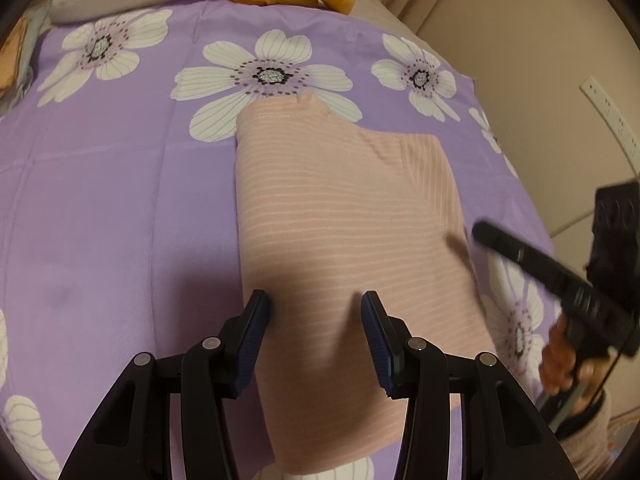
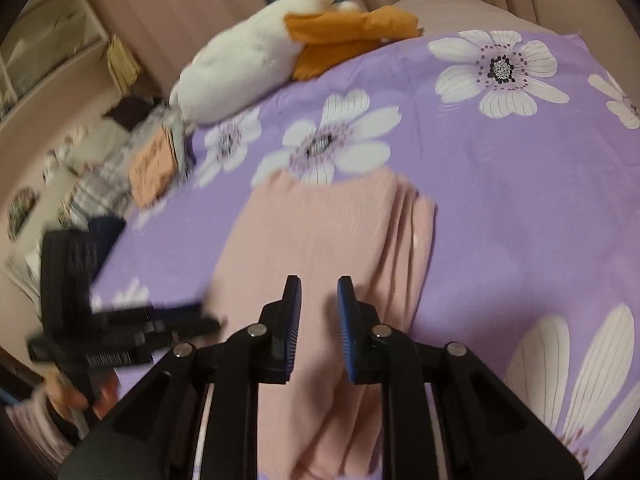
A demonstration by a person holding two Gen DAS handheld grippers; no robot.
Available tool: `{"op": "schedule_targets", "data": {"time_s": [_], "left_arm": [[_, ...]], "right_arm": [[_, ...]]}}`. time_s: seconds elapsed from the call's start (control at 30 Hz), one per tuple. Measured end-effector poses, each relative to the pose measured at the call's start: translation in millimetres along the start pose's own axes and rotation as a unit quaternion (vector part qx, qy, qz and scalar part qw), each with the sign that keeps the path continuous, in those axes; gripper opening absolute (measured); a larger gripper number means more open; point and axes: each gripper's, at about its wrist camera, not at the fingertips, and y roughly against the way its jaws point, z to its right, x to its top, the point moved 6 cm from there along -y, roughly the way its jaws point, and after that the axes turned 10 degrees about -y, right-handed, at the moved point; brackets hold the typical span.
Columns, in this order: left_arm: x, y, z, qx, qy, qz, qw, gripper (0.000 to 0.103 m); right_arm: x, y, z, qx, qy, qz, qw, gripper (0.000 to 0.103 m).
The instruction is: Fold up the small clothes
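A pink, finely striped garment [image 1: 344, 216] lies folded into a long panel on the purple flowered bedspread [image 1: 120, 200]. My left gripper [image 1: 314, 304] hovers over its near part, jaws open, the fabric lying flat below and nothing pinched. In the right wrist view the same garment [image 2: 320, 232] shows folded layers along its right side. My right gripper [image 2: 319, 282] stands over its near end with a narrow gap between the pads and nothing in it. The right gripper [image 1: 480, 232] is blurred at the garment's right edge. The left gripper [image 2: 208, 316] is blurred at the garment's left edge.
A white and orange plush toy [image 2: 248, 60] lies at the bed's far end. A heap of other clothes [image 2: 132, 168] sits off the left edge of the bed. Shelves [image 2: 48, 52] stand beyond it. A beige wall with a power strip [image 1: 608, 120] runs along the right.
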Motion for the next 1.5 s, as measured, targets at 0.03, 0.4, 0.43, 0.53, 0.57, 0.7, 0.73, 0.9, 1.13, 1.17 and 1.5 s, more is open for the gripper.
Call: {"op": "schedule_targets", "data": {"time_s": [0.03, 0.4, 0.43, 0.53, 0.57, 0.7, 0.73, 0.9, 1.13, 1.17, 1.5], "left_arm": [[-1.3, -1.4, 1.5, 0.005, -0.005, 0.001, 1.0000, 0.046], [-25.3, 6.3, 11.8, 0.039, -0.041, 0.005, 0.9984, 0.046], [-31.4, 8.2, 12.9, 0.037, -0.042, 0.003, 0.9984, 0.046], [-49.3, 3.9, 18.6, 0.037, -0.049, -0.008, 0.9981, 0.046], [-53.1, 1.2, 20.3, 0.043, -0.054, -0.011, 0.9976, 0.046], [-58.0, 1.3, 25.6, 0.057, -0.060, -0.008, 0.9965, 0.046], [-58.2, 3.7, 25.7, 0.056, -0.058, -0.008, 0.9967, 0.046], [-62.1, 11.3, 19.2, 0.040, -0.038, -0.010, 0.9984, 0.046], [-60.3, 14.0, -5.0, 0.018, 0.017, -0.013, 0.9996, 0.066], [-59.0, 13.8, -8.1, 0.011, 0.026, -0.013, 0.9995, 0.066], [-27.9, 2.2, -35.1, -0.071, 0.103, 0.011, 0.9921, 0.069]], "right_arm": [[-6.1, -5.6, 2.0, -0.017, 0.007, -0.008, 1.000, 0.017], [-30.1, 18.1, -8.6, -0.030, 0.027, -0.004, 0.999, 0.016], [-36.5, 22.6, -11.9, -0.028, 0.032, -0.005, 0.999, 0.017], [-54.1, 19.0, -13.5, -0.039, 0.045, -0.020, 0.998, 0.018], [-59.9, 14.0, -10.7, -0.049, 0.048, -0.030, 0.997, 0.018], [-71.3, 7.8, -1.7, -0.066, 0.038, -0.040, 0.996, 0.019], [-71.2, 10.5, -2.3, -0.062, 0.034, -0.039, 0.997, 0.019], [-70.5, 28.3, 1.8, -0.019, -0.010, -0.035, 0.999, 0.028], [-56.7, 38.3, 24.8, 0.022, -0.108, -0.020, 0.994, 0.066], [-53.5, 36.6, 28.1, 0.029, -0.124, -0.020, 0.992, 0.068], [-31.9, 8.3, 47.1, 0.067, -0.198, -0.036, 0.977, 0.083]]}}
